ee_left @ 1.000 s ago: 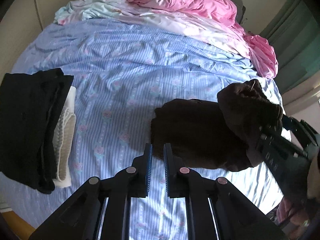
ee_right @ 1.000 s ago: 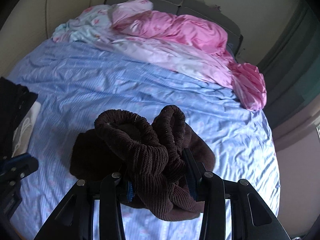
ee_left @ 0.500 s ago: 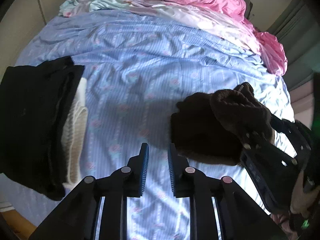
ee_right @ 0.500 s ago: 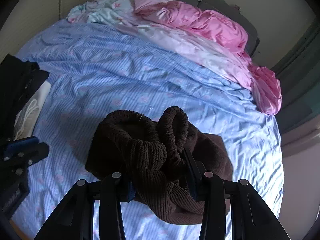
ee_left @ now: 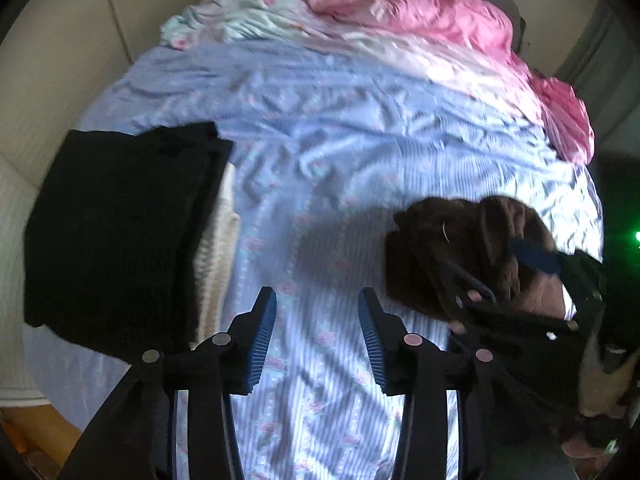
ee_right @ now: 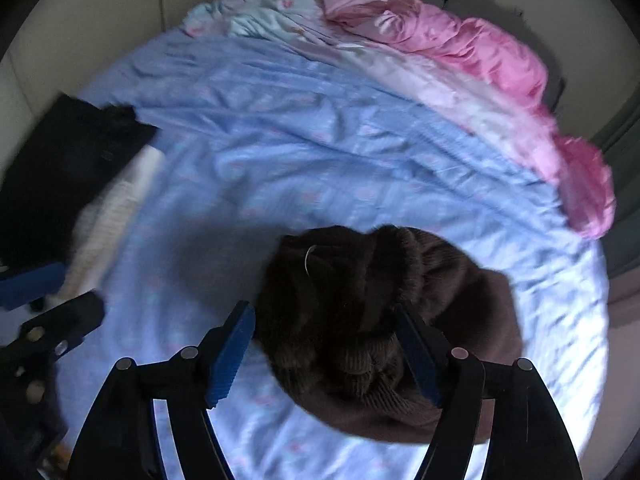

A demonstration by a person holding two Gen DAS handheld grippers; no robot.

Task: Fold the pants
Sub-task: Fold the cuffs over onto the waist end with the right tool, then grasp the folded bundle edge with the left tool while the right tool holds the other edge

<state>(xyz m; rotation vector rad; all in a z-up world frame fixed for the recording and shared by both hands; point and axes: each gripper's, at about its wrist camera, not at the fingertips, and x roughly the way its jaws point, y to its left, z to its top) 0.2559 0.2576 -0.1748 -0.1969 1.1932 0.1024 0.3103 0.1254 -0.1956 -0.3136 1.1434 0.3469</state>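
Note:
The brown corduroy pants [ee_right: 344, 272] lie bunched in a heap on the blue striped sheet [ee_right: 280, 140]. My right gripper [ee_right: 324, 312] stands around the near end of the heap with its jaws opening. The left pad has come clear of the cloth, while the right one still lies against it. From the left wrist, the pants [ee_left: 432, 256] are at the right with the right gripper [ee_left: 516, 276] over them. My left gripper [ee_left: 316, 300] hangs over bare sheet to the left of the pants. Its jaws are opening with nothing between them.
A folded black garment [ee_left: 116, 232] lies on a white knitted one [ee_left: 218, 248] at the bed's left edge. A crumpled pink quilt [ee_left: 440, 28] and pale bedding fill the far end. A padded beige wall runs along the left.
The right gripper sank with the pants until they rest on the sheet, then its jaws spread off the cloth. The left gripper drifted left, away from the pants, and its jaws parted.

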